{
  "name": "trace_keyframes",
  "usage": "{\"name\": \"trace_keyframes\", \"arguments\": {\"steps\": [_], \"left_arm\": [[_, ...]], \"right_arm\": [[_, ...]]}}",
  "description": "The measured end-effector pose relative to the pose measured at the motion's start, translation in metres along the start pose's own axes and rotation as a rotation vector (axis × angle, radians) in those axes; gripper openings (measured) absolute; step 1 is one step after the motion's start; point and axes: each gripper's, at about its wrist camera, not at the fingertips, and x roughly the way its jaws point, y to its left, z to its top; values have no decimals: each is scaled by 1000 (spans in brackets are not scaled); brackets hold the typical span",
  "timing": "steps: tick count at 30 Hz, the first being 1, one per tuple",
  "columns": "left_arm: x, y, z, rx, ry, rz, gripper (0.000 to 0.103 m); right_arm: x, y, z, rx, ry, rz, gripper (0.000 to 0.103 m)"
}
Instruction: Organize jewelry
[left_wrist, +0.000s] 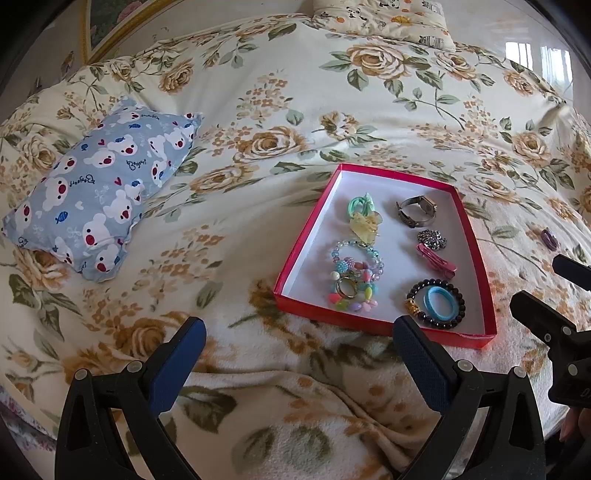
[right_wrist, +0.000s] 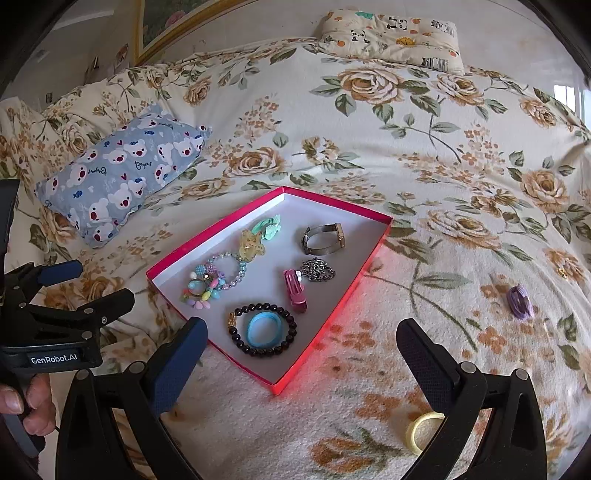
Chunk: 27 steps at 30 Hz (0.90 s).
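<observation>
A shallow red box (left_wrist: 295, 254) (right_wrist: 373, 254) with a white floor lies on the floral bed. Inside it are a watch (left_wrist: 417, 210) (right_wrist: 325, 238), a black bead bracelet (left_wrist: 436, 303) (right_wrist: 263, 329) around a blue hair tie (left_wrist: 438, 303) (right_wrist: 263, 329), a pink clip (left_wrist: 436, 260) (right_wrist: 294, 290), pastel bead bracelets (left_wrist: 354, 275) (right_wrist: 214, 277) and a green hair tie (left_wrist: 362, 205). Outside it lie a purple hair tie (right_wrist: 520, 302) (left_wrist: 549, 239) and a yellow ring-shaped tie (right_wrist: 421, 430). My left gripper (left_wrist: 299, 350) is open and empty before the box's near edge. My right gripper (right_wrist: 301, 354) is open over the box's near corner.
A blue bear-print pillow (left_wrist: 96, 192) (right_wrist: 122, 166) lies left of the box. A panda-print cushion (right_wrist: 391, 37) sits at the far edge. A hand (right_wrist: 26, 406) holds the left gripper's handle at the left of the right wrist view. A framed picture stands behind the bed.
</observation>
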Motion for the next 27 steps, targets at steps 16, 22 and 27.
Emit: {"name": "trace_keyframes", "arguments": {"steps": [16,22,27], "left_arm": [[0,-3,-1,2,0,-4,102],[0,-2,-1,-4,-5,-5,102],[-1,-2,-2,-4,-16,-3,102]], "right_arm": [[1,5,0,11,1,14,103],[0,5,1,16,-1,16,103],[0,6,2,16,0,17,103]]}}
